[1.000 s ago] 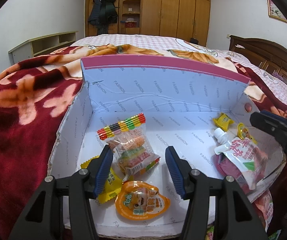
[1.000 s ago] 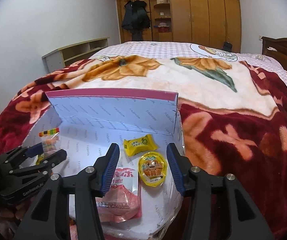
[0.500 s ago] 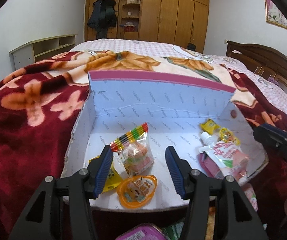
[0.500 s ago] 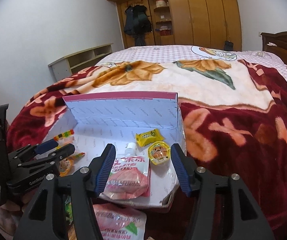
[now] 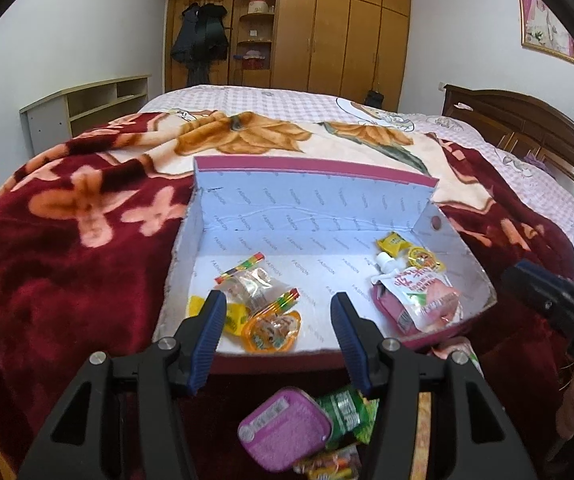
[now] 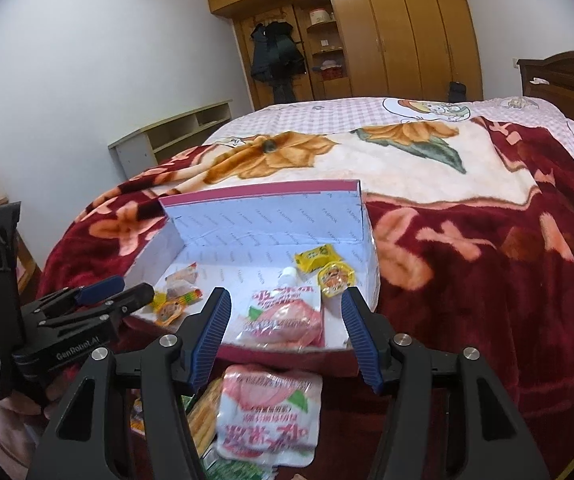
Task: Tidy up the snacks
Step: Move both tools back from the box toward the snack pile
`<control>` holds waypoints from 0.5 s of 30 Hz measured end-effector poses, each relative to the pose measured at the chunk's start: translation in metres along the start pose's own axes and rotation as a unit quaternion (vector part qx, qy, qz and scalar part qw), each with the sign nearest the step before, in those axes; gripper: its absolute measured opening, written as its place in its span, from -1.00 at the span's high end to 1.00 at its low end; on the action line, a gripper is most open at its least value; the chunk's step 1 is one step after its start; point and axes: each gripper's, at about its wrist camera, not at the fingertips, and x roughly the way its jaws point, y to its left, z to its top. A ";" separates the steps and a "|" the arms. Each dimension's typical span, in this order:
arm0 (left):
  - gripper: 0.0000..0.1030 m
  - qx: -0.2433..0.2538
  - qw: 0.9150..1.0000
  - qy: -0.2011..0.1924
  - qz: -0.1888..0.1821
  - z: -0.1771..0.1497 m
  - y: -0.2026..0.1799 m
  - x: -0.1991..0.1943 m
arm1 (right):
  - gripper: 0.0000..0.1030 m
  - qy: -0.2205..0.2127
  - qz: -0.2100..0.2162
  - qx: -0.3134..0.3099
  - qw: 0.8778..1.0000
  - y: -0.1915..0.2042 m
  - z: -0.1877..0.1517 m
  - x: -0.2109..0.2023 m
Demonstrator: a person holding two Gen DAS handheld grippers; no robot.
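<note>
Left wrist view shows us the box (image 5: 315, 216) on the bed (image 5: 67, 240) already holding six snacks in two groups. Left gripper (image 5: 277, 320) and right gripper (image 6: 287, 316) are both part-open and empty. Pouch (image 6: 271, 412) and tin (image 5: 285, 428) wait below.

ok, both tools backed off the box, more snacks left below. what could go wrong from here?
1. The box sits on a soft blanket with its near edge at the bed's edge; a nudge could tip it.
2. The pink jelly pouch lies close to the box's low front lip and may slide out.
3. The second pouch lies among other packets below; the right tool might catch a neighbour.
</note>
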 end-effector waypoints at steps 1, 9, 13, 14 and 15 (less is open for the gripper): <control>-0.11 0.000 1.000 -0.001 0.000 -0.001 0.001 -0.004 | -0.15 0.000 0.002 0.002 1.000 0.000 -0.002 -0.003; -0.11 -0.012 1.000 0.001 -0.006 -0.015 0.005 -0.029 | -0.15 -0.006 0.011 0.012 1.000 0.006 -0.015 -0.023; -0.11 -0.025 1.000 0.009 -0.008 -0.027 0.007 -0.037 | -0.15 -0.003 0.011 0.014 1.000 0.007 -0.026 -0.031; -0.11 -0.028 1.000 0.010 -0.010 -0.030 0.007 -0.037 | -0.15 -0.001 0.011 0.015 1.000 0.008 -0.029 -0.032; -0.11 -0.032 0.999 0.012 -0.012 -0.033 0.007 -0.039 | -0.15 0.000 0.011 0.017 1.000 0.007 -0.031 -0.033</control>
